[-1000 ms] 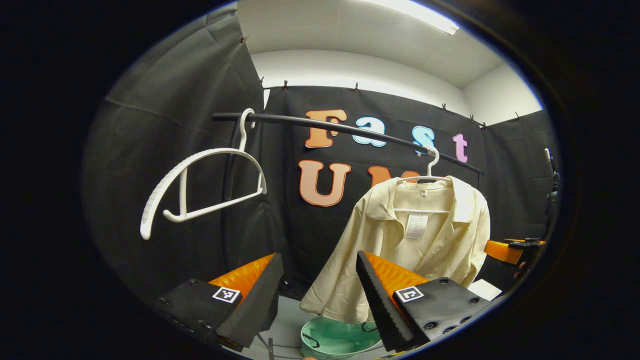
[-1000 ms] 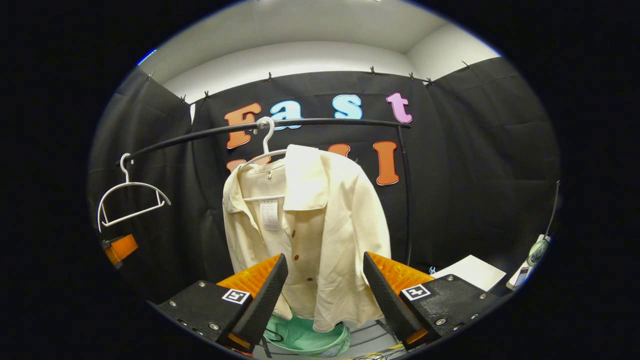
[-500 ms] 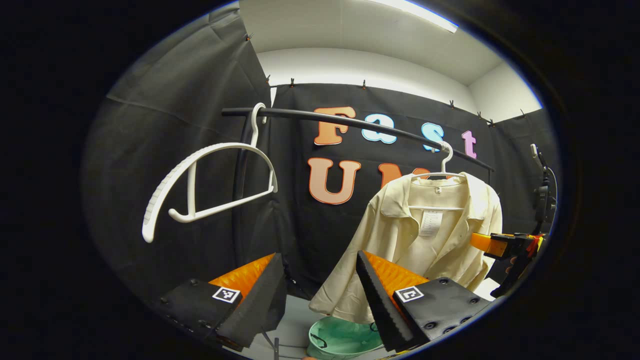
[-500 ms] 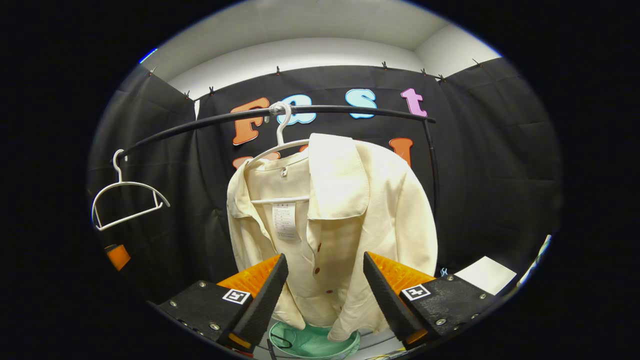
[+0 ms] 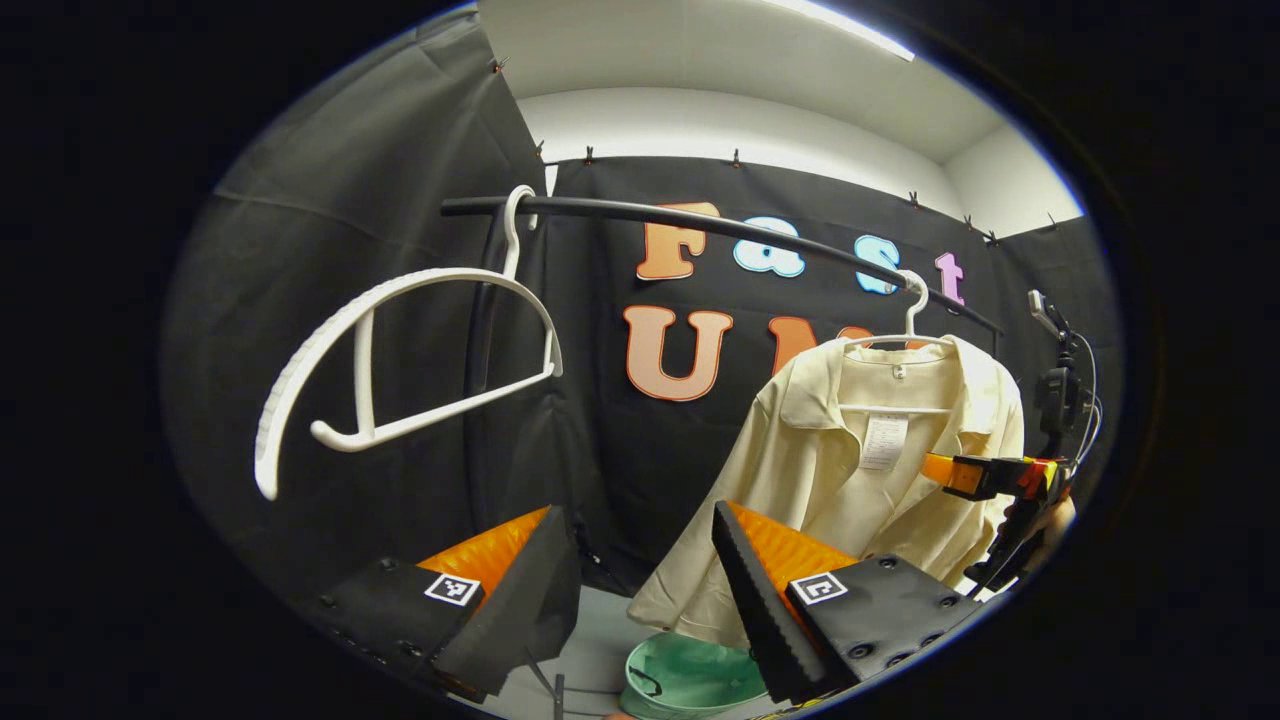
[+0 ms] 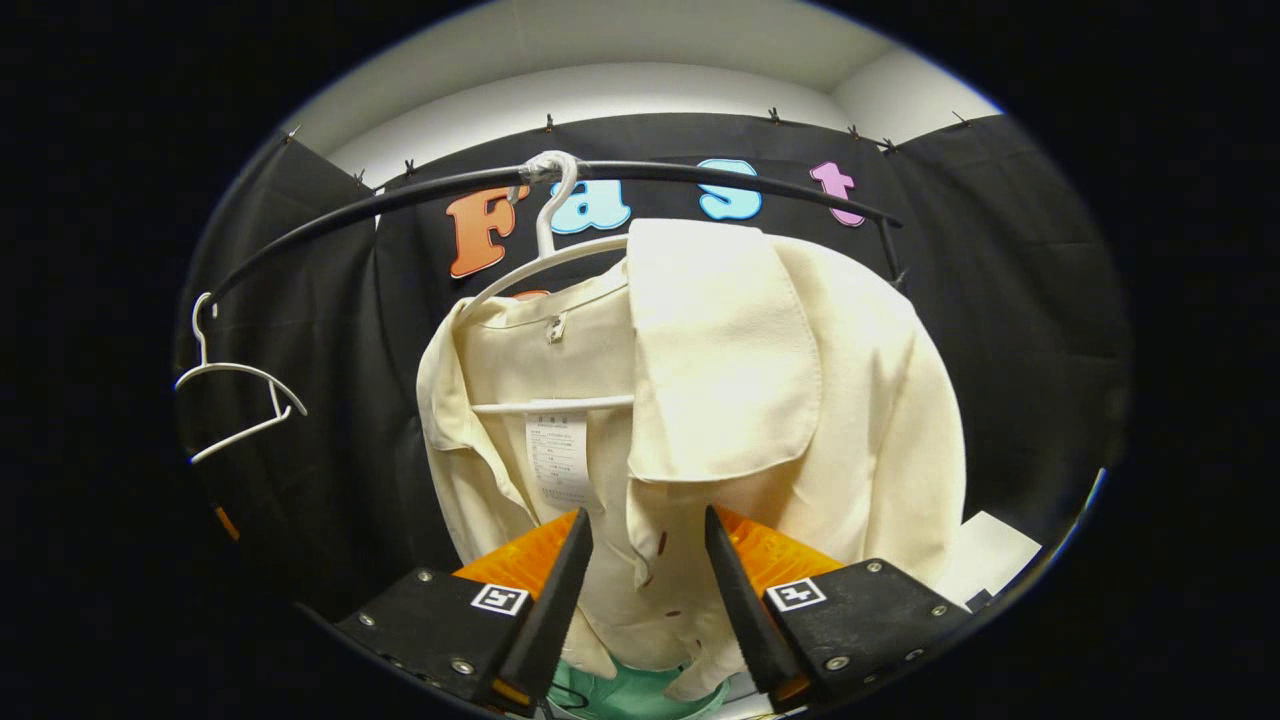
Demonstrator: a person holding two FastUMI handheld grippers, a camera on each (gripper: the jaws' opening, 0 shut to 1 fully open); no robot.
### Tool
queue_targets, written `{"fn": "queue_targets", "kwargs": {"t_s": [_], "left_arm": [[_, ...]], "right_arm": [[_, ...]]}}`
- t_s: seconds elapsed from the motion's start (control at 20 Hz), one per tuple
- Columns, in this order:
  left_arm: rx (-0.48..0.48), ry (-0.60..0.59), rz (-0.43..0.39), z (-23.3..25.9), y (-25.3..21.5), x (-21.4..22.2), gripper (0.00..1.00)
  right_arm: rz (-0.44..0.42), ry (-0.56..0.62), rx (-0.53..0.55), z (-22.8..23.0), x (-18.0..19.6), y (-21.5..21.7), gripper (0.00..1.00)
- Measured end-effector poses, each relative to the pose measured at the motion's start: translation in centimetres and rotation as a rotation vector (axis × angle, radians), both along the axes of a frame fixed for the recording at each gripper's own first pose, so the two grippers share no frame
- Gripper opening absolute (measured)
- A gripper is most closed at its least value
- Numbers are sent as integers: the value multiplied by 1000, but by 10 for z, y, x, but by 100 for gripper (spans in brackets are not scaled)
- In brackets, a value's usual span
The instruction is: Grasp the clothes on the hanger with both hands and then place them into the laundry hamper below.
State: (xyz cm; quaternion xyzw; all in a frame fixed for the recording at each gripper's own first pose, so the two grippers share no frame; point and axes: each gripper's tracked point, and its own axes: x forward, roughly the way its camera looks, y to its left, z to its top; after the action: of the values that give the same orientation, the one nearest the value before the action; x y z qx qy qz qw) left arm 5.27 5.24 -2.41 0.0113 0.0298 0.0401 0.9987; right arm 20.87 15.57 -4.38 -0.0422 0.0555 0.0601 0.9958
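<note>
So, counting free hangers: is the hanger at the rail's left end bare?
Yes, the white hanger hangs from the rail with nothing on it.

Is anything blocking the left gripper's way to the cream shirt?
Nothing visible: only open air lies between the left gripper and the cream button-up shirt. The empty white plastic hanger hangs off to its other side.

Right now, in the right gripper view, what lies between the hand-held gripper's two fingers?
The cream shirt's buttoned front edge hangs in the gap of the right hand-held gripper; neither finger presses on it, and the green hamper sits below.
</note>
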Motion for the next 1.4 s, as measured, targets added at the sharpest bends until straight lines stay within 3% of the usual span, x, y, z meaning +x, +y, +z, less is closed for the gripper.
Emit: {"fn": "queue_targets", "kwargs": {"t_s": [0.15,0.2,0.25,0.3,0.4,0.45,0.5,0.7,0.8,0.85,0.9,1.15,1.2,1.25,1.4], "left_arm": [[-2,0,4,0,-8,7,96],[-3,-4,4,2,-11,9,96],[-1,-9,6,4,-17,11,96],[1,-17,10,4,-22,14,96],[5,-7,4,2,-34,24,93],[4,-6,-7,0,-42,31,100],[-1,-5,-16,-3,-52,39,100],[-45,15,-93,-15,-101,65,97],[-57,24,-137,-19,-126,78,100],[-44,19,-151,-19,-137,85,100],[-26,13,-159,-18,-148,90,94],[13,-4,-219,-21,-196,128,100],[6,1,-227,-24,-204,133,100],[-6,9,-232,-27,-209,141,94],[-27,44,-214,-42,-213,162,97]], "right_arm": [[3,1,-2,-2,15,2,55],[11,4,0,-3,18,3,44],[16,12,1,-5,19,3,43],[26,22,1,-5,20,4,24],[58,41,5,-6,14,1,13],[74,44,7,-4,8,-2,12],[89,46,6,-4,4,-5,7],[123,63,33,3,-8,-23,3],[141,67,54,9,-16,-32,2],[144,65,56,13,-18,-37,2],[144,61,53,17,-20,-44,3],[148,38,59,35,-28,-70,2],[150,33,59,38,-30,-73,2],[153,28,58,41,-33,-76,2],[164,12,48,49,-38,-81,2]]}}
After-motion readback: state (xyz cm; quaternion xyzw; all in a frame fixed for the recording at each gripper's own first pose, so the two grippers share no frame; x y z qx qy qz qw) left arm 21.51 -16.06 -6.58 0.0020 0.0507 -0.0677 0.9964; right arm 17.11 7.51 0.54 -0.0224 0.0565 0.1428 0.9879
